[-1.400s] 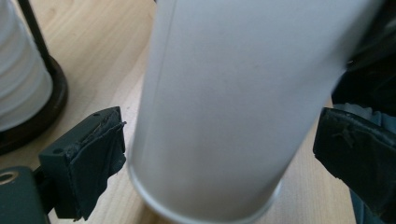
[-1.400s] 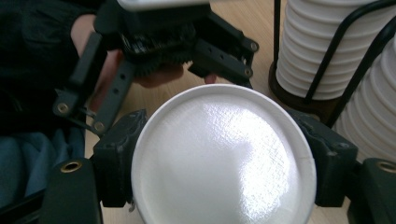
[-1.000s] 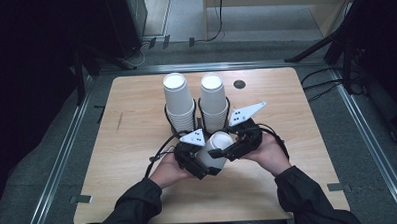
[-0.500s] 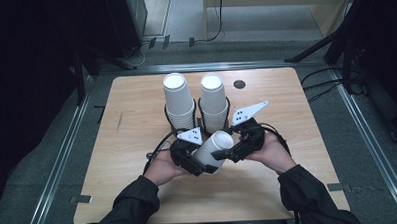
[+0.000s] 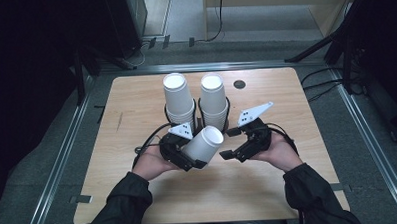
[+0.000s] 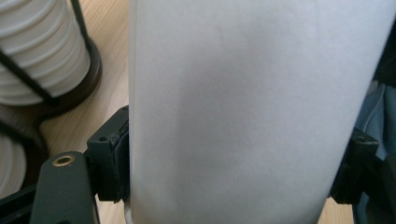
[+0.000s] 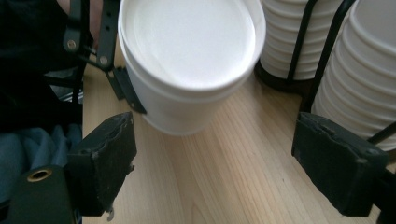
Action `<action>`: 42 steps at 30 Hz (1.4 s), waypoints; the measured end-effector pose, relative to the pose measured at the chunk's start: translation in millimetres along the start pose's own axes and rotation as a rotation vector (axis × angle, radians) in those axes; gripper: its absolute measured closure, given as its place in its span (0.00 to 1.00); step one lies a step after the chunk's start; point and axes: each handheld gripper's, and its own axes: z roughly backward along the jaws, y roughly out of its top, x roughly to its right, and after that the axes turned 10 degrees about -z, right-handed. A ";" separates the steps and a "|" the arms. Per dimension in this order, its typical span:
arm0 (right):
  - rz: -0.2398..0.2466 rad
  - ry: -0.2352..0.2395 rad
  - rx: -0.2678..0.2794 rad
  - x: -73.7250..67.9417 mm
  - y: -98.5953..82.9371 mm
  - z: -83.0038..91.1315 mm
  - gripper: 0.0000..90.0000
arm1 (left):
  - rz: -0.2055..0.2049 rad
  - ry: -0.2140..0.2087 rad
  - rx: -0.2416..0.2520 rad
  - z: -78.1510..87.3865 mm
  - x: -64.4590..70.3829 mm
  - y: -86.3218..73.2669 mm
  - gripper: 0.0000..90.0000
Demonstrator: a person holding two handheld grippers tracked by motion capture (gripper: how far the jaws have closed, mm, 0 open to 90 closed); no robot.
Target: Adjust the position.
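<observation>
Left gripper clamped on white paper cup, now tilted, base toward right gripper. Right jaws spread, just drawn clear of cup. Behind, two cup stacks in wire holders. Probably ready for stacking.

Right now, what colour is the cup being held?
Plain white cup, clearest in the right gripper view.

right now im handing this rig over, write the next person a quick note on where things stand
Left tongs: shut on a single white paper cup, held tilted above the light wooden table, closed base facing the right tongs.
Right tongs: open, empty, close beside the cup's base.
Two stacks of white paper cups sit upside down in black wire holders at mid-table.
Done: one cup is in hand.
Left: probably place it on a stack or set it aside; I can't tell which.
</observation>
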 end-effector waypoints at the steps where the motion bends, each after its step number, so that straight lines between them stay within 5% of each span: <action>1: 0.001 -0.006 -0.006 0.1 -0.9 -0.1 0.16 | 0.000 0.000 -0.011 1.4 -0.3 -0.3 0.23; 9: 0.039 -0.033 -0.053 -1.9 -8.4 -4.8 0.16 | -0.016 0.031 -0.101 6.7 -3.2 -1.5 0.23; 20: 0.077 -0.040 -0.104 -3.7 -16.5 -12.6 0.16 | -0.048 0.024 -0.206 -1.4 -4.7 -0.4 0.23; 30: 0.103 -0.034 -0.142 -1.1 -20.1 -19.2 0.16 | -0.082 -0.069 -0.335 -20.6 -0.5 -1.7 0.22; 42: 0.207 0.010 -0.192 -13.6 -12.3 -40.0 0.16 | -0.126 -0.157 -0.372 -38.1 11.2 5.6 0.21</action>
